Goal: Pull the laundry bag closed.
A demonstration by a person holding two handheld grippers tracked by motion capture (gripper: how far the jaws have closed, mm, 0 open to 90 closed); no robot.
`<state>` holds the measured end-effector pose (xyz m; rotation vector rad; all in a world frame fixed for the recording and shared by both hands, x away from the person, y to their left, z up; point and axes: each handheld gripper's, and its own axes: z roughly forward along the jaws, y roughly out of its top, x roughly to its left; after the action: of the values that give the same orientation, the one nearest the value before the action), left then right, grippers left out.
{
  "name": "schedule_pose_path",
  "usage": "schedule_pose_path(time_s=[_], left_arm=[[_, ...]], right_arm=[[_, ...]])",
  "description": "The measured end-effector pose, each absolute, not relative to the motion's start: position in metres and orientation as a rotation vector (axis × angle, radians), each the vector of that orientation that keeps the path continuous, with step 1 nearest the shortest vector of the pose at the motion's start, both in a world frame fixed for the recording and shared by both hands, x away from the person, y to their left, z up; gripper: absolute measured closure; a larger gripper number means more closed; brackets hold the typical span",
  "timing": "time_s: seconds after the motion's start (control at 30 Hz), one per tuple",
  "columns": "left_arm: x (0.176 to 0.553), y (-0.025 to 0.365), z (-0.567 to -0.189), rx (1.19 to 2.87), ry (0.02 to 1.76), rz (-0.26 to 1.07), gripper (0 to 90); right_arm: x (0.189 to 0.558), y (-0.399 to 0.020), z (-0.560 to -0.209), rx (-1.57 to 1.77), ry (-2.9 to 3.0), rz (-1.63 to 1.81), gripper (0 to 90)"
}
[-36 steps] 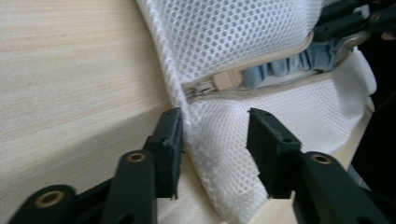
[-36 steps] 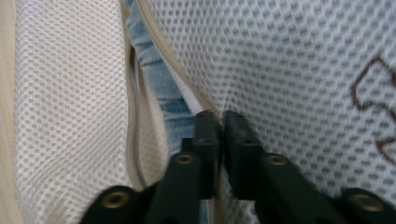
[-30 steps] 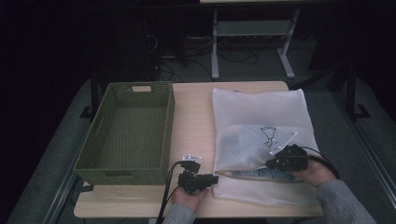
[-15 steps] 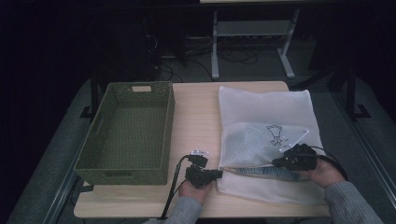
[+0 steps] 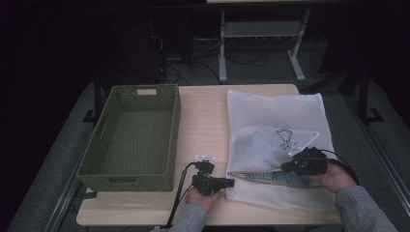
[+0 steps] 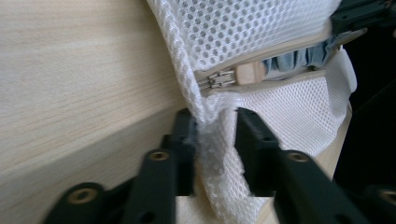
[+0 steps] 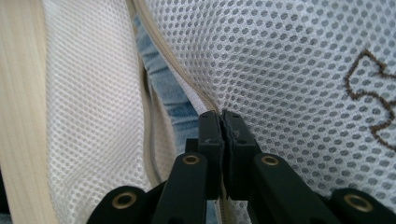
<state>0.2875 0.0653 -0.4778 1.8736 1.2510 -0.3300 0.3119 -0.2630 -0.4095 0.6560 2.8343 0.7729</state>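
Basket left – mesh bag right, on table.

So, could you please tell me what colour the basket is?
The basket is olive green, clearest in the high view.

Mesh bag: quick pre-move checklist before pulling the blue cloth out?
1. Right tongs pinching the upper zipper edge of the mesh bag: ok.
2. Left tongs clamped on the bag's corner: not ok; jaws have just been opening, mesh loose between them.
3. Mouth open, blue cloth showing: ok.
4. Zipper slider parked at the corner end: ok.
5. Green basket open for the cloth: ok.
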Motion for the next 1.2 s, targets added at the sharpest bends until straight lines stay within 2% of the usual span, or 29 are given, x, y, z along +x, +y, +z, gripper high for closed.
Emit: schedule_pose_path(time_s=[0.07, 0.17, 0.27, 0.7, 1.2], left_arm=[[0.287, 0.065, -0.478, 1.889, 1.245, -0.32, 81.1], [0.285, 0.066, -0.475, 1.902, 1.227, -0.314, 83.4], [0.284, 0.069, -0.47, 1.893, 1.211, -0.31, 83.8], [0.28, 0.068, -0.453, 1.907, 1.16, -0.288, 84.3], [0.28, 0.066, -0.443, 1.914, 1.119, -0.291, 84.6]], right_arm=[[0.312, -0.262, -0.407, 0.647, 2.83, 0.792, 81.6], [0.312, -0.257, -0.4, 0.67, 2.835, 0.868, 69.9], [0.309, -0.245, -0.392, 0.623, 2.829, 0.888, 64.7], [0.305, -0.179, -0.383, 0.38, 2.862, 0.937, 62.1], [0.316, -0.145, -0.398, 0.315, 2.918, 0.953, 65.5]])
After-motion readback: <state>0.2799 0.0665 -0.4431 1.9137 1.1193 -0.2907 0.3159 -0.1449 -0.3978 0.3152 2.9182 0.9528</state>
